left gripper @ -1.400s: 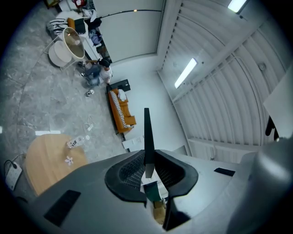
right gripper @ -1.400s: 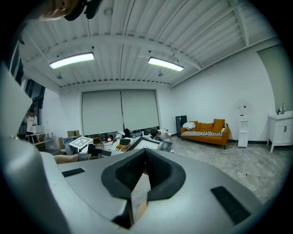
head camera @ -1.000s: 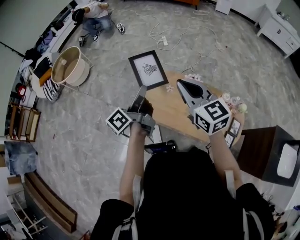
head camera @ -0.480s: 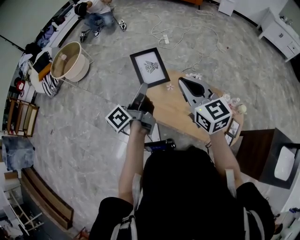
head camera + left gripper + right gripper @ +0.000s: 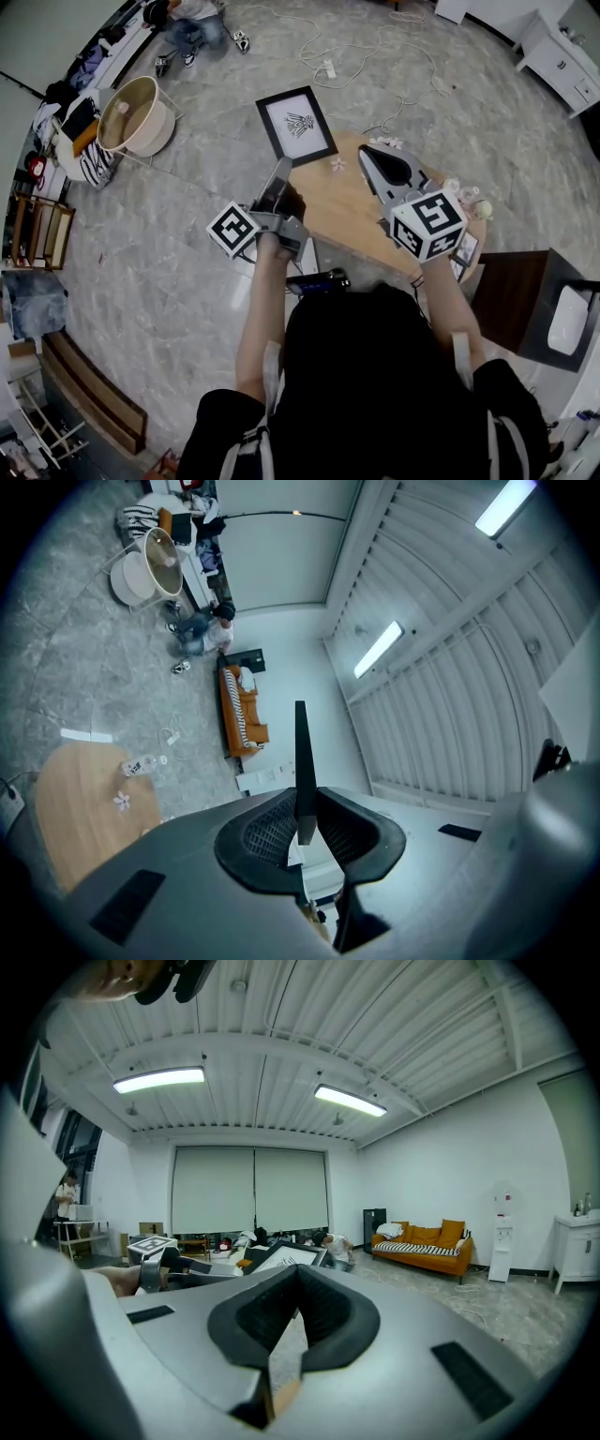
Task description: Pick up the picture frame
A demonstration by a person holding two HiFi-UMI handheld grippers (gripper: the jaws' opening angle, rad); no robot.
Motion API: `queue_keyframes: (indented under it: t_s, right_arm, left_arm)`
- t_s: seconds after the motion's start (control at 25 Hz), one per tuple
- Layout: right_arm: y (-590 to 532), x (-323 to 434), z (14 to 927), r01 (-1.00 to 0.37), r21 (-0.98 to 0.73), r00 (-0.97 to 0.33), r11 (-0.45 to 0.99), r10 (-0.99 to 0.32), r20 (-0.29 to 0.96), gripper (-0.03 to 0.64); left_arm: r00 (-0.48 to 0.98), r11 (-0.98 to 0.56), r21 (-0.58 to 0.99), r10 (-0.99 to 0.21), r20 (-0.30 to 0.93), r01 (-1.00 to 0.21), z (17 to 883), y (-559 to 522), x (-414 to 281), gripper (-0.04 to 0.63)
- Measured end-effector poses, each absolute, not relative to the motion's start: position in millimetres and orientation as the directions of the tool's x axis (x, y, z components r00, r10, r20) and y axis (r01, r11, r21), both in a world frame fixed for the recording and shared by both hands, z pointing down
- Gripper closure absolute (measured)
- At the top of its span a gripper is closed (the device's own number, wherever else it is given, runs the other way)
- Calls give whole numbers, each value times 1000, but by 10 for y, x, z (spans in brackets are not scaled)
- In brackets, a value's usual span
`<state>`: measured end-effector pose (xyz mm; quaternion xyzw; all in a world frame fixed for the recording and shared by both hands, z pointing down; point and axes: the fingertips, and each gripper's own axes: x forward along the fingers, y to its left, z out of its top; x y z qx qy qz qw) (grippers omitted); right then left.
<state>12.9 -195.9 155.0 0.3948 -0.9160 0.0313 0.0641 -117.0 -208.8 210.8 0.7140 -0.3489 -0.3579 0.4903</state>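
The picture frame point(image 5: 296, 125) is black with a white mat and a small dark drawing. It is held in the air beyond the table's far edge, above the floor. My left gripper point(image 5: 277, 180) is shut on its near edge. In the left gripper view the picture frame point(image 5: 300, 752) stands edge-on between the pads of my left gripper point(image 5: 302, 810). My right gripper point(image 5: 372, 157) hovers over the wooden table point(image 5: 342, 217) to the right of the frame, its jaws together and empty. From my right gripper point(image 5: 297, 1277) the picture frame point(image 5: 281, 1257) shows just past the jaw tips.
Small framed pictures point(image 5: 465, 253) and little flowers point(image 5: 337, 164) lie on the table. A round basket point(image 5: 137, 118) stands on the floor at the left, with cables point(image 5: 361, 56) beyond it. A person point(image 5: 187, 21) sits on the floor far back. A dark cabinet point(image 5: 525, 300) is at the right.
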Motion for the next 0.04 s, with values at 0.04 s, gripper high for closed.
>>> queue_keyframes:
  t_s: [0.04]
  right_arm:
    - [-1968, 130, 1547, -727, -5, -680, 686, -720, 140, 604]
  left_arm:
    - [501, -278, 950, -849, -171, -146, 2105, -2098, -1168, 522]
